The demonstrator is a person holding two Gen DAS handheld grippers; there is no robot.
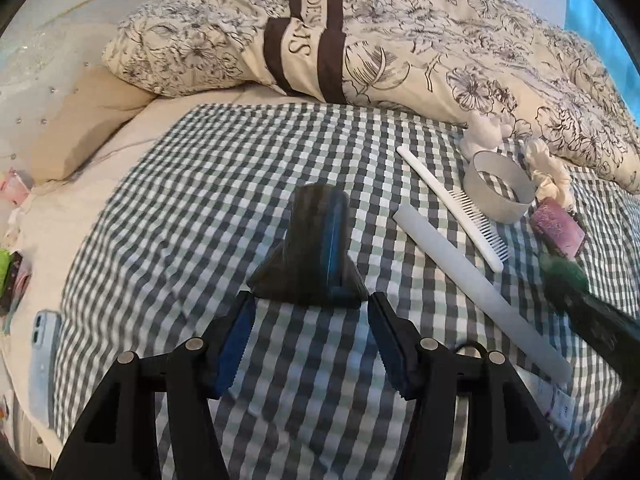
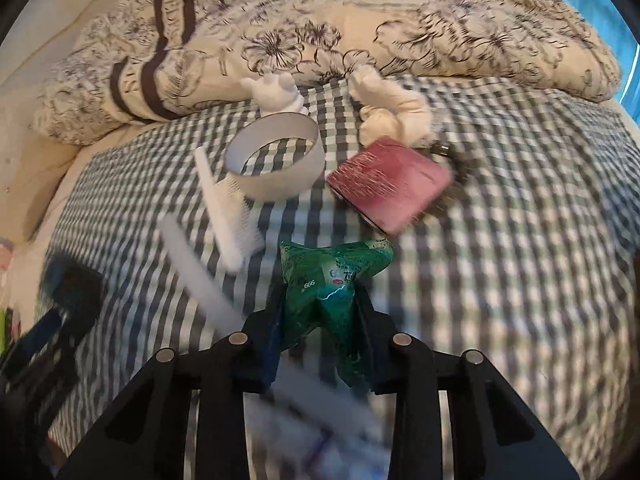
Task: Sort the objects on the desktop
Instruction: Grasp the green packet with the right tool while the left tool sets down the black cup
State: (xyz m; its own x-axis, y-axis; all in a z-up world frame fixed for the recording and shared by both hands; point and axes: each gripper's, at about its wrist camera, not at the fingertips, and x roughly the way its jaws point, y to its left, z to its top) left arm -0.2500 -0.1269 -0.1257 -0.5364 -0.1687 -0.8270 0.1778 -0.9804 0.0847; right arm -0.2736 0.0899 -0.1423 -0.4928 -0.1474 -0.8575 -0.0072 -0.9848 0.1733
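Right tool (image 2: 320,312) clamps green packet (image 2: 334,276) — right side clear.

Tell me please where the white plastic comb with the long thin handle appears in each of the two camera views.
Left wrist view: the white plastic comb lies right of centre on the checked cloth, handle pointing up-left, teeth toward the ring.
Right wrist view: the comb lies left of centre, blurred, teeth toward lower right.
Shared landmark: the white round ring, right beside the comb in both views.
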